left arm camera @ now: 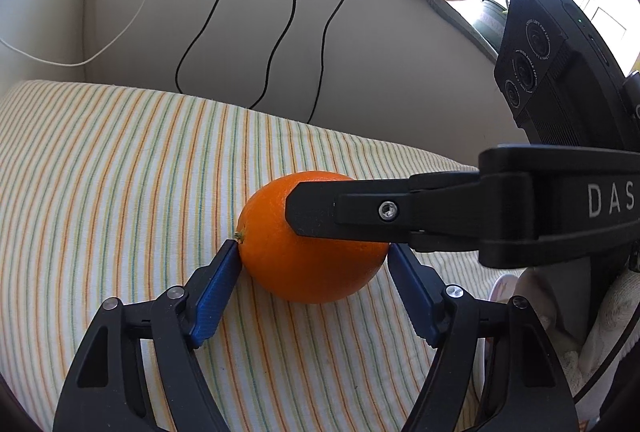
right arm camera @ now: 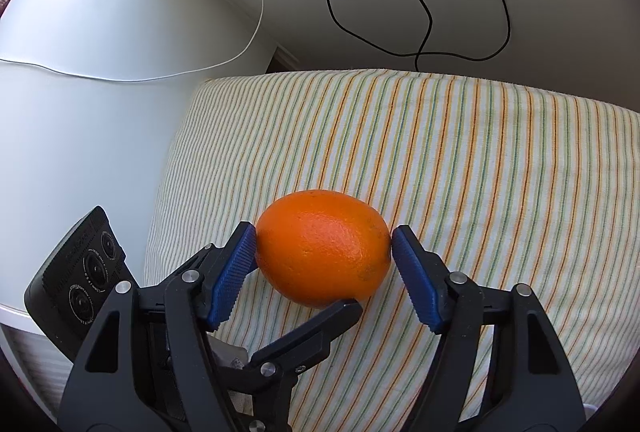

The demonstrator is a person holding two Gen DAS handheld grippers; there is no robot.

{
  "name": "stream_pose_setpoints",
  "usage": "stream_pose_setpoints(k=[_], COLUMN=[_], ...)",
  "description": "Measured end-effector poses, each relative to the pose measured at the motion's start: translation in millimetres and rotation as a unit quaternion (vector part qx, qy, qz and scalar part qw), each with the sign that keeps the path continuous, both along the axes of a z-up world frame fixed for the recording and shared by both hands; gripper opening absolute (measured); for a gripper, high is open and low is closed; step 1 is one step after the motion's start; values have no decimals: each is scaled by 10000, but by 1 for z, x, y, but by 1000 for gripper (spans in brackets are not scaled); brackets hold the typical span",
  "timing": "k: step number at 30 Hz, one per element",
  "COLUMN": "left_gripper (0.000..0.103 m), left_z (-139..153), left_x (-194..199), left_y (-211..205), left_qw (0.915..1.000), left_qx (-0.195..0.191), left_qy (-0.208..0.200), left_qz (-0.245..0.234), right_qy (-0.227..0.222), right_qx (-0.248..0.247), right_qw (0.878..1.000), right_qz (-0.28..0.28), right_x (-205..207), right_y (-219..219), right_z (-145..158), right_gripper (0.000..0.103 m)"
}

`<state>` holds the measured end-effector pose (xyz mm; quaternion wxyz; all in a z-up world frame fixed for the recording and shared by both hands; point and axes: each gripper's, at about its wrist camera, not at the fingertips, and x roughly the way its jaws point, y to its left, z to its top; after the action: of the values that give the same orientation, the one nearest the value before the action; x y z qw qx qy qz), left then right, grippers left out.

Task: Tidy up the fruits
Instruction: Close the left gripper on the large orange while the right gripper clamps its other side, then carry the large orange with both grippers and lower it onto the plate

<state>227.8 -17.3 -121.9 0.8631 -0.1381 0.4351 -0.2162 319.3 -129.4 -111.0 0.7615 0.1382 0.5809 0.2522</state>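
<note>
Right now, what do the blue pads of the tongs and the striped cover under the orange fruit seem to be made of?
The ribbed blue pads look like matte plastic or hard rubber: fine ridges show, with no shine. The striped cover seems a woven cotton-like cloth: soft folds and thin orange and green lines on cream. The round orange fruit has a dimpled, slightly glossy peel.

Dimpled glossy orange, striped cloth
</note>
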Motion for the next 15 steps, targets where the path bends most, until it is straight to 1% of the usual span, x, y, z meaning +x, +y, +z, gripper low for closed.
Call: stream_pose_setpoints(k=[7,15], left_gripper=[75,75], left_z=[8,27], left_x=[-11,-29], left_y=[0,-7], left_qw=[9998,9990], left_qx=[109,176], left_qy=[-187,-407], left_qz=[20,-53], right_qy=[-154,-382], right_qx=[36,87], right_qw=[9999,9992], right_qz=[32,54], right_x=[-10,-32], right_y=[1,-12], right_z=[5,25], right_gripper=[73,73])
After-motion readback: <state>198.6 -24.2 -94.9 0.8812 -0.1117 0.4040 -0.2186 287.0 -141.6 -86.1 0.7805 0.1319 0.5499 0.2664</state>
